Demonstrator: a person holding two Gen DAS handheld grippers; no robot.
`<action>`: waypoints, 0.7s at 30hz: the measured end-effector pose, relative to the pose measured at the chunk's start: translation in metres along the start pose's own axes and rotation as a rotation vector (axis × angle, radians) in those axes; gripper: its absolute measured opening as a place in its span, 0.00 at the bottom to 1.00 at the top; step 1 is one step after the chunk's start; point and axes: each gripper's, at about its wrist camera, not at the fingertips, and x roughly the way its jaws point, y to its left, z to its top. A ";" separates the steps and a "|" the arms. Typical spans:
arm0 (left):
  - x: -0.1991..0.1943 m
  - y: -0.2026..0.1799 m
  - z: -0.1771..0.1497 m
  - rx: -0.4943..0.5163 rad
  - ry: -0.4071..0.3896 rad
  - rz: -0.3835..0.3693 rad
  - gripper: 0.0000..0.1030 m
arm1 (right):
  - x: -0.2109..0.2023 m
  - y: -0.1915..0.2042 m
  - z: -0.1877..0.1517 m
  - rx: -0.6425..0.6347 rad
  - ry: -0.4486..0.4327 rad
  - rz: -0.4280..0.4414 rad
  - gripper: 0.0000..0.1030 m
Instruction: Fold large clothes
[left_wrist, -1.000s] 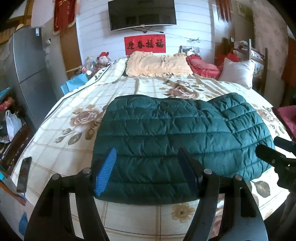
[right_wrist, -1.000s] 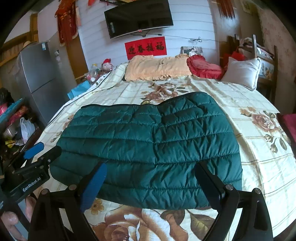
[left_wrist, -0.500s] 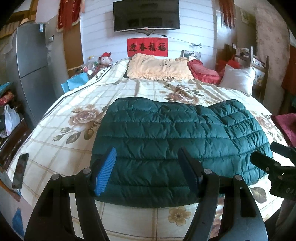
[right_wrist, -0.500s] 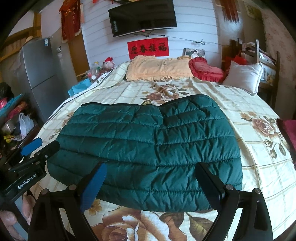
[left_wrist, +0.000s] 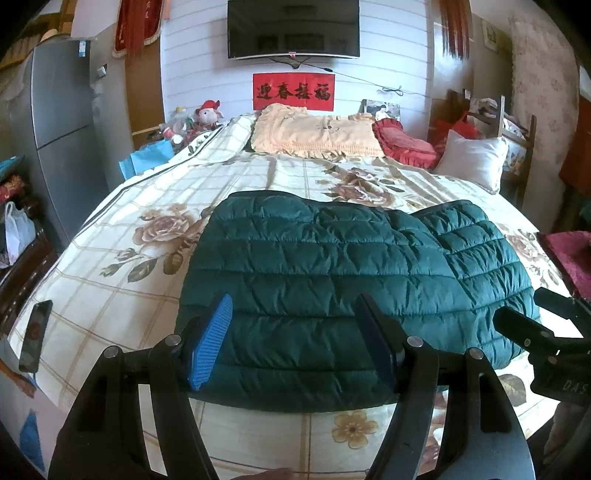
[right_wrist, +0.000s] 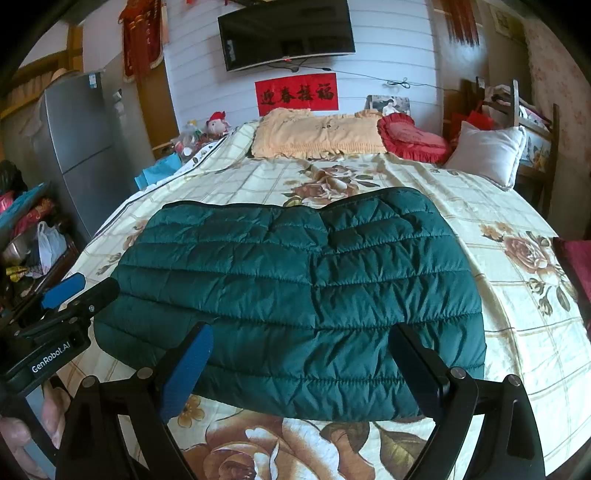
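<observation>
A dark green quilted down jacket lies folded and flat on the floral bedspread; it also shows in the right wrist view. My left gripper is open and empty, held just above the jacket's near left edge. My right gripper is open and empty, held above the jacket's near right edge. Each gripper shows at the edge of the other's view: the right one and the left one.
Pillows lie at the head of the bed: a peach one, a red one, a white one. A phone lies near the bed's left edge. A grey fridge and clutter stand left.
Both grippers have drawn back slightly and tilted up, so more of the wall shows. The jacket has not moved. Both stay open.
</observation>
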 end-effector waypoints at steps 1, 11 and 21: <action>0.000 0.000 0.000 0.000 0.001 0.001 0.67 | 0.000 0.001 0.000 0.000 0.001 0.000 0.92; 0.005 -0.001 -0.001 -0.002 0.014 -0.010 0.67 | 0.002 0.002 0.001 0.003 0.005 -0.001 0.92; 0.008 0.001 -0.003 0.000 0.004 -0.005 0.67 | 0.006 -0.003 0.001 0.007 0.013 0.001 0.92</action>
